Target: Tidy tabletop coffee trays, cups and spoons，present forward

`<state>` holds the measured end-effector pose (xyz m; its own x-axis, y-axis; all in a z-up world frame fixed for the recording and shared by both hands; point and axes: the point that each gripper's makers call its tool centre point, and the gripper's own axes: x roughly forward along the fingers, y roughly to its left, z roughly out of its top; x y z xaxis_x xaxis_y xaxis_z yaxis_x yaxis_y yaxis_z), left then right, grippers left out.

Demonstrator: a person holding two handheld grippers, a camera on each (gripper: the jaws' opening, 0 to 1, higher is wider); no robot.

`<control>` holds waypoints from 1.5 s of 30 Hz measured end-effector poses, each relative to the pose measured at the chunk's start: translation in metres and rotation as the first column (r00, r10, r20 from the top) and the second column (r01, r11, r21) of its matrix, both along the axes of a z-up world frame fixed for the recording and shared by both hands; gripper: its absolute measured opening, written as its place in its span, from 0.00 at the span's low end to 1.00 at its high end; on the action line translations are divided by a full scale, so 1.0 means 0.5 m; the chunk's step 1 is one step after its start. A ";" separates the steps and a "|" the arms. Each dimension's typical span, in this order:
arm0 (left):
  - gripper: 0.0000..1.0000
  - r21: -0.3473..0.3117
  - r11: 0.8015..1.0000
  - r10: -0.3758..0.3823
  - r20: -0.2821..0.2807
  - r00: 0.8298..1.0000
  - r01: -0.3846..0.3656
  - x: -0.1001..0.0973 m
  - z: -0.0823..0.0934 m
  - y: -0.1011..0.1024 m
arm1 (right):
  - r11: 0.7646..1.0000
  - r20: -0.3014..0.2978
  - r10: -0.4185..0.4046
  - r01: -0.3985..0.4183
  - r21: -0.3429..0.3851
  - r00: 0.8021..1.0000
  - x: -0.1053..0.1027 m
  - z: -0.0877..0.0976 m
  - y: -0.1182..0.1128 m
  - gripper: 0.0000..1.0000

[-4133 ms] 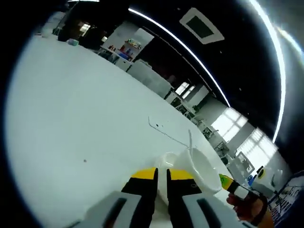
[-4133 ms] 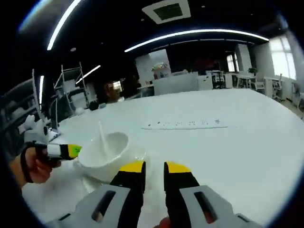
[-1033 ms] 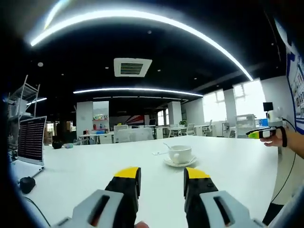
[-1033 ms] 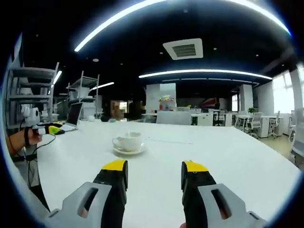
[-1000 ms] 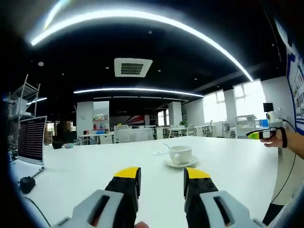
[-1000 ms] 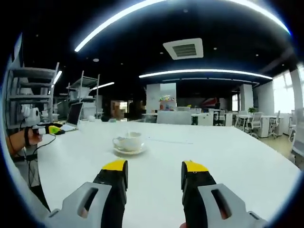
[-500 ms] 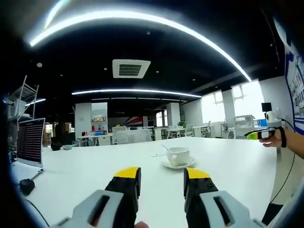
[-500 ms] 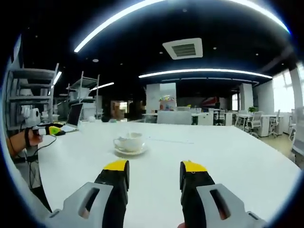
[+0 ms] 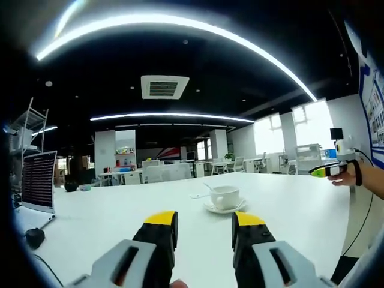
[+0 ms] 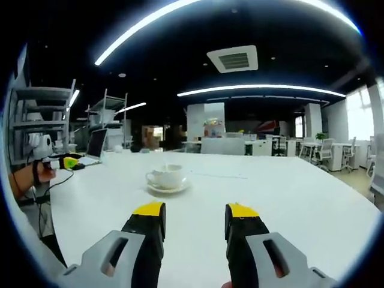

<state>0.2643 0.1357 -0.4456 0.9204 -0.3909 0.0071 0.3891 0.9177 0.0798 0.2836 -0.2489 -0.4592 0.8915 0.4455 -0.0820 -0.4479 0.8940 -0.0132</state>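
- Here, in the left gripper view, the left gripper (image 9: 204, 221) hangs above the near part of the white desk (image 9: 108, 222), its two yellow-tipped jaws spread well apart with nothing between them.
- A white cup (image 9: 225, 196) stands upright on a white saucer (image 9: 224, 208), out on the open middle of the desk and well ahead of the jaws.
- A spoon (image 9: 208, 187) leans out of the cup, its handle sticking up past the rim on the cup's left side.
- Near the desk's left edge stands an open laptop (image 9: 38, 182), with a small dark object (image 9: 33, 237) on the desk in front of it; what that object is cannot be told.
- At the right of the same view, a hand (image 9: 347, 176) holds the other gripper up beyond the desk's right edge.
- In the right gripper view, the right gripper (image 10: 188, 213) also hangs over the near part of the desk (image 10: 288, 198), jaws parted wide and holding nothing.
- There the cup (image 10: 166, 176) and saucer (image 10: 168, 188) sit ahead of the jaws and slightly left of them, well apart from both tips.
- A hand (image 10: 27, 175) at the left of that view grips the other gripper beside the desk's left edge.
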 end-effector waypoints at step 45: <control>0.37 -0.003 0.999 -0.034 -0.024 0.999 0.034 -0.007 -0.006 -0.013 | 1.000 -0.018 0.013 -0.013 -0.004 1.000 -0.021 -0.008 0.011 0.40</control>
<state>0.2611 0.1290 -0.4488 0.9066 -0.4218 -0.0136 0.4217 0.9042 0.0678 0.2730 -0.2436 -0.4633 0.8842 0.4563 -0.0995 -0.4594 0.8882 -0.0089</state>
